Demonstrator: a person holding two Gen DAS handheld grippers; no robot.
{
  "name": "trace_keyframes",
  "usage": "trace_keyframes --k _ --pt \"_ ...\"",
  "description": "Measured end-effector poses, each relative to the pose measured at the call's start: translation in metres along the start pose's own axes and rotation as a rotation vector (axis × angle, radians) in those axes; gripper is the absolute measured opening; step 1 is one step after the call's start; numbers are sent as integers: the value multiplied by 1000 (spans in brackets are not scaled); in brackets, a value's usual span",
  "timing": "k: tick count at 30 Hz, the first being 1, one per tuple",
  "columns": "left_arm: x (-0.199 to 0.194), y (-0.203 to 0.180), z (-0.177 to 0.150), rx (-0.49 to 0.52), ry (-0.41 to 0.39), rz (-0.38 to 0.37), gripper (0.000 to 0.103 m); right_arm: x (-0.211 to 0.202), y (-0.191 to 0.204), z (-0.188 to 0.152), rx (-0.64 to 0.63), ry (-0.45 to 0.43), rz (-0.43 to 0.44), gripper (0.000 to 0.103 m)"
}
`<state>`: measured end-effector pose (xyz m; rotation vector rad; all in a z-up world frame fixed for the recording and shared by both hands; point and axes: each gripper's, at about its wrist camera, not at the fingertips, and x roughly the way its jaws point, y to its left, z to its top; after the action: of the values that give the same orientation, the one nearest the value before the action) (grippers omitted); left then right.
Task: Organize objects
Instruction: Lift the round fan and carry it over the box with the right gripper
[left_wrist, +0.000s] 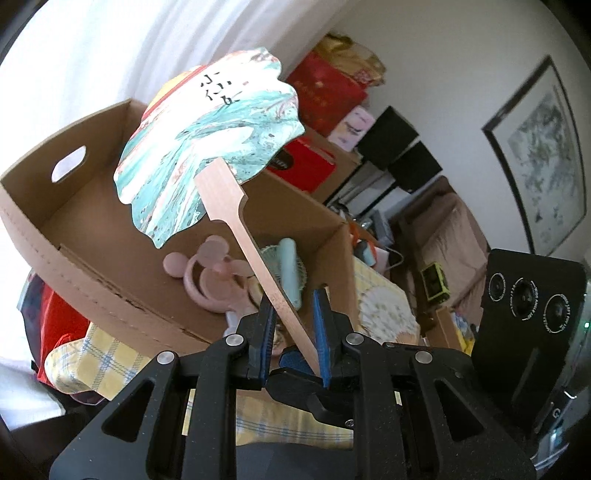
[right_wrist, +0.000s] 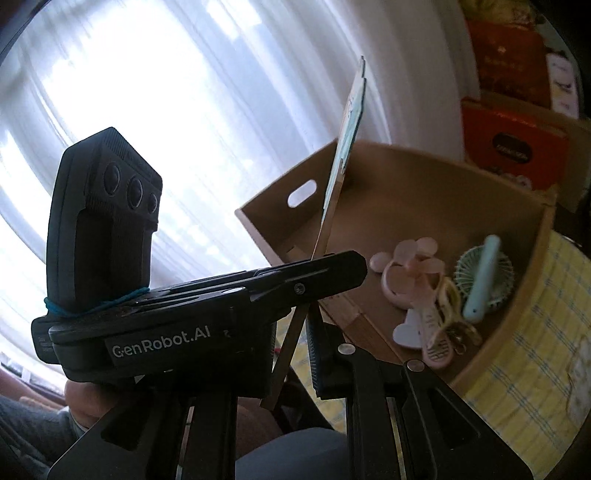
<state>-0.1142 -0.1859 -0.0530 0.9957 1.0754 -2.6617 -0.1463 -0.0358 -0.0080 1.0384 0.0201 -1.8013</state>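
Observation:
A paper hand fan (left_wrist: 207, 140) with a teal marbled face and a flat wooden handle (left_wrist: 255, 251) stands tilted above an open cardboard box (left_wrist: 92, 122). My left gripper (left_wrist: 291, 299) is shut on that handle between its blue pads. In the right wrist view the fan (right_wrist: 351, 122) shows edge-on, and its handle (right_wrist: 291, 350) runs down between the fingers of my right gripper (right_wrist: 295, 332), which is shut on its lower end. The left gripper (right_wrist: 354, 262) crosses in front and hides one right finger. Inside the box (right_wrist: 424, 184) lie a pink mouse-eared fan (right_wrist: 402, 266) and a teal handheld fan (right_wrist: 484, 280).
The box sits on a yellow checked cloth (left_wrist: 99, 354). Red gift boxes (left_wrist: 325, 92) are stacked behind it, with black speakers (left_wrist: 391, 136) and a framed picture (left_wrist: 539, 155) to the right. White curtains (right_wrist: 166, 92) fill the left. A person's hand (right_wrist: 85, 398) grips the left gripper.

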Motion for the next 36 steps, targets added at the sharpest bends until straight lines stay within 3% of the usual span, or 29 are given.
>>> trace_keyframes --k 11,16,26,30,33,36 --pt "18 16 -4 -37 47 11 20 30 -18 8 18 93 48 15" --pt "27 26 -5 -55 71 -2 22 41 -23 12 14 141 23 15" --pt "26 34 -2 -62 52 -16 43 32 -46 12 71 119 -50 15" --pt "24 38 0 -77 48 -26 47 31 -54 14 68 119 -124 15" --pt "21 38 0 -75 48 -26 51 28 -57 13 100 104 -118 15" --pt "13 37 2 -57 37 -6 61 24 -51 14 88 91 -118 25"
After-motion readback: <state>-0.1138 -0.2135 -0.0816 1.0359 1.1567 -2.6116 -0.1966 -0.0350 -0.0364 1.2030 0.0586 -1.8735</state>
